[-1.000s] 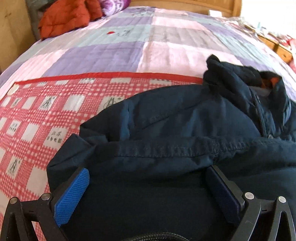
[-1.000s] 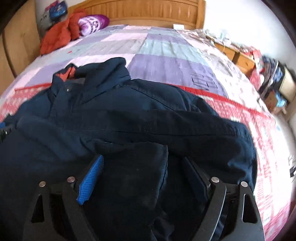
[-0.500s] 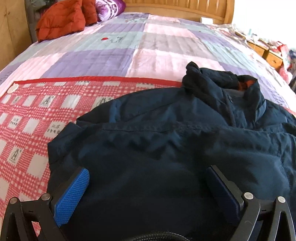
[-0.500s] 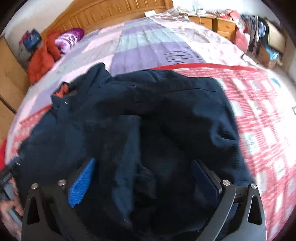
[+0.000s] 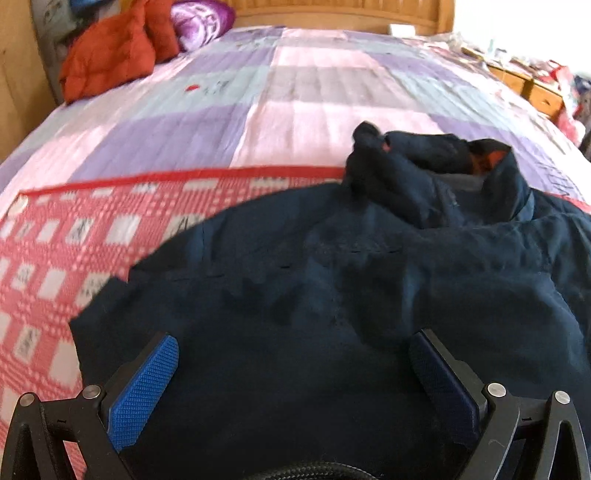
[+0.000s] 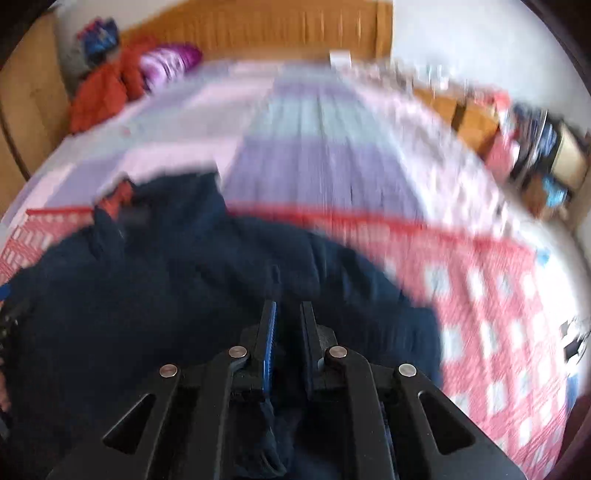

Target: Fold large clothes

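Observation:
A large navy jacket (image 5: 332,295) lies spread on a red checked mat (image 5: 55,258) on the bed, its collar with orange lining (image 5: 495,158) at the far end. My left gripper (image 5: 291,341) hovers open over the near part of the jacket, its blue pads wide apart and nothing pinched. In the blurred right wrist view, the jaws of my right gripper (image 6: 288,308) are closing tight onto a fold of the jacket (image 6: 166,314), with dark cloth bunched between the fingers. The collar (image 6: 122,195) shows at far left.
A pink and purple patchwork quilt (image 5: 295,92) covers the bed up to a wooden headboard (image 5: 332,11). An orange-red garment (image 5: 107,59) and a purple bundle (image 5: 201,18) sit at the far left corner. Wooden drawers (image 5: 535,92) and clutter (image 6: 546,155) stand at the right.
My right gripper's jaws went from wide apart to pinched together on jacket cloth, and its view swung and blurred. The left gripper stayed open and drew back a little from the jacket.

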